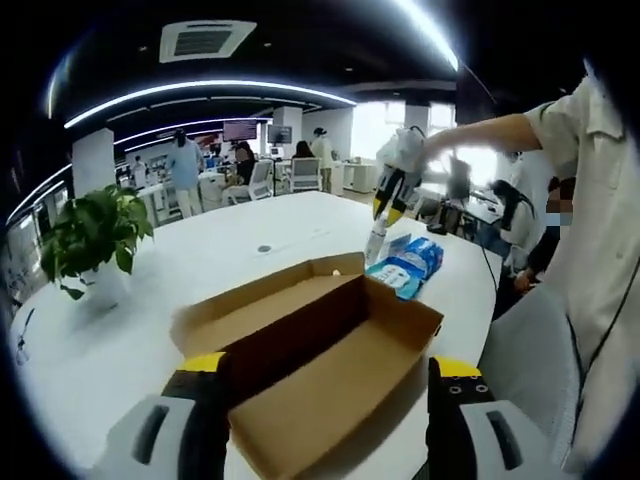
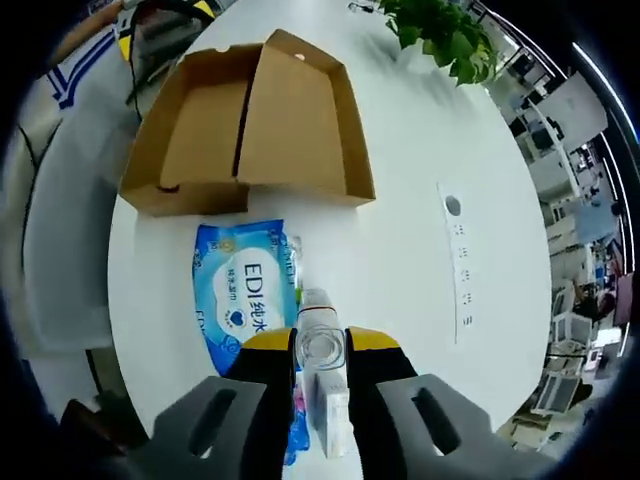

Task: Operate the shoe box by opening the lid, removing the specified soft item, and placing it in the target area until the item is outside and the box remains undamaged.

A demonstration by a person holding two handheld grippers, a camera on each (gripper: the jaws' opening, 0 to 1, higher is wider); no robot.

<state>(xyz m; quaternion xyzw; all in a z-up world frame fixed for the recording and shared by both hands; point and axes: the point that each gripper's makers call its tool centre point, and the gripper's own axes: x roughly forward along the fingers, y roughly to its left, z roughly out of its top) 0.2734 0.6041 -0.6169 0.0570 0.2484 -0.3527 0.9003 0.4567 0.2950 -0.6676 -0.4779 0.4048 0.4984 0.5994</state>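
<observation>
We see the shoe box [image 1: 330, 360] lying open on the white tabletop [image 1: 200, 260] in the lower centre of the left gripper view, its brown cardboard lid [image 1: 270, 300] folded back toward the left of the frame and its inside bare; in the right gripper view the same shoe box [image 2: 250, 120] sits in the upper left of the frame, lid [image 2: 300, 125] standing open to the right; just below the box in that view lies the soft item, a blue pack of wipes [image 2: 245, 295], flat on the tabletop [image 2: 420, 180] and outside the box, near but not touching its wall; in the left gripper view the blue pack [image 1: 408, 265] shows just beyond the far right corner of the box; the right gripper [image 2: 320, 350] rises from the bottom of its own view with its yellow-tipped jaws nearly closed around a small clear bottle [image 2: 322, 345], which stands upright beside the right edge of the pack; in the left gripper view we see that right gripper [image 1: 392, 195] held from the upper right by a person's arm [image 1: 490, 130], pointing down at the bottle [image 1: 375, 240]; the left gripper [image 1: 330, 375] has its jaws spread wide at either side of the box's near end, gripping nothing; a potted plant [image 1: 95, 235] stands at the left of the tabletop, and a strip of sockets [image 2: 460, 255] lies at the right in the right gripper view.
</observation>
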